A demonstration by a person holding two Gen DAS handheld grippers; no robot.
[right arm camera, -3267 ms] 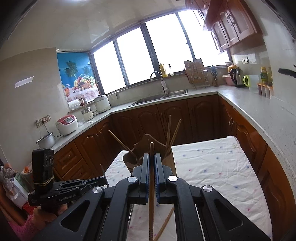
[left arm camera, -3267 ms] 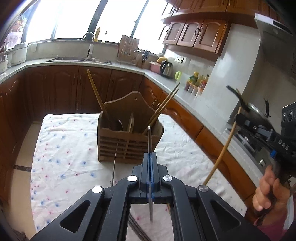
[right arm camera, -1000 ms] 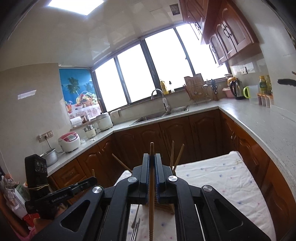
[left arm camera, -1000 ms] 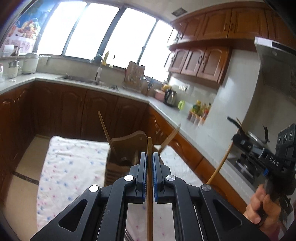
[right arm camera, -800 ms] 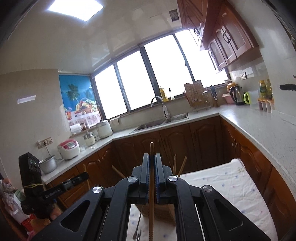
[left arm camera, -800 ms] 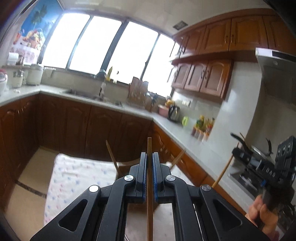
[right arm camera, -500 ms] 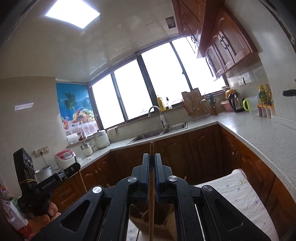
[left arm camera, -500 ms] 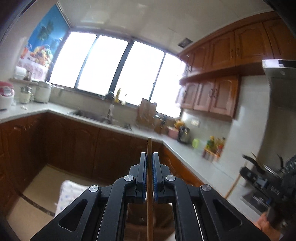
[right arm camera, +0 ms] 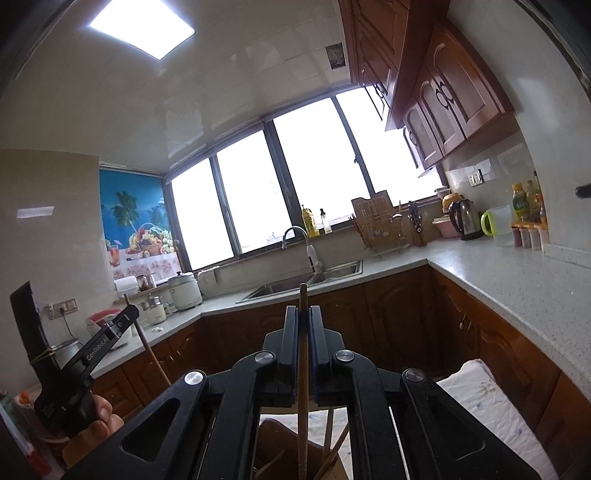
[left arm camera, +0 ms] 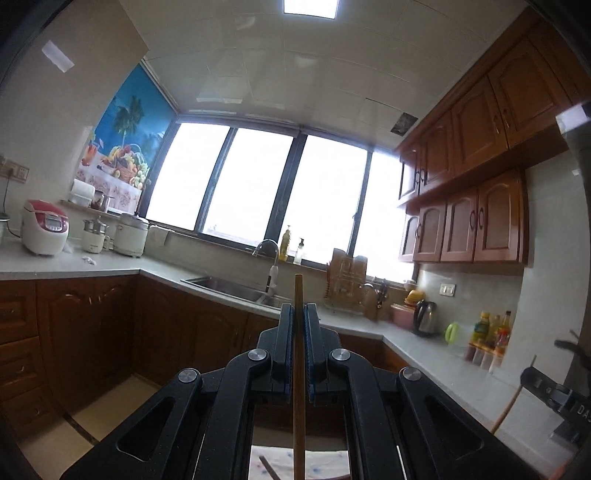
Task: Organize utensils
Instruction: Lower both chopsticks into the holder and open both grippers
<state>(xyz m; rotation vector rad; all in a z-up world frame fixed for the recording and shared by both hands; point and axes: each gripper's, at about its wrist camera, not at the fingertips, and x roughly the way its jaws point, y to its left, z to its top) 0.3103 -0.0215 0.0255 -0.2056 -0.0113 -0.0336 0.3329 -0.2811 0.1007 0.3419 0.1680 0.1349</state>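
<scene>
Left gripper [left arm camera: 298, 314] jaws are clamping a wooden chopstick [left arm camera: 298, 387]; right gripper [right arm camera: 303, 317] jaws are clamping another chopstick [right arm camera: 303, 387], both upright.

Daylight blows the windows [left arm camera: 258, 184] out to white; a ceiling panel [right arm camera: 142, 27] glares. Lower cabinets [left arm camera: 92, 325] sit dim. Fisheye bends edges; black vignette fills corners.
</scene>
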